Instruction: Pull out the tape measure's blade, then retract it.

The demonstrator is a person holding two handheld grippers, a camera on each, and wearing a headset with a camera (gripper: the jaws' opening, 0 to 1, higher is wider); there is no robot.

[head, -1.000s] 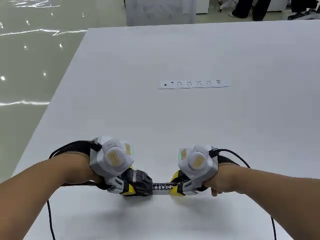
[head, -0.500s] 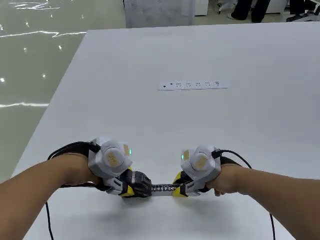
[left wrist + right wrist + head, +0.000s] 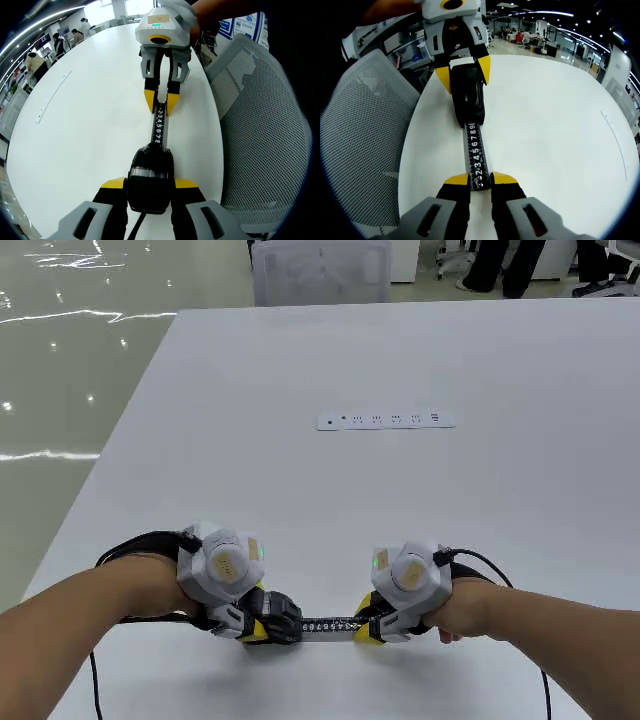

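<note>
- Grip on the tape measure (image 3: 151, 175): the left gripper (image 3: 258, 624) has its yellow-tipped jaws clamped on either side of the black case.
- The case sits low over the white table (image 3: 420, 510), close to the near edge. Whether it rests on the surface or hangs just above it cannot be told.
- The blade (image 3: 473, 150) runs out of the case in a short, straight stretch with its printed numbers facing up.
- The right gripper (image 3: 480, 180) has its jaws pinched together on the blade's free end, one yellow tip on each side of the strip.
- The two grippers face each other tip to tip, near one another, with the drawn-out blade between them.
- In the head view a hand and forearm sit behind each gripper, and dark cables trail off toward the person.
- A white power strip (image 3: 386, 420) lies flat farther up the table, well apart from the grippers.
- A grey mesh chair (image 3: 260, 125) stands just beside the table's near edge.
</note>
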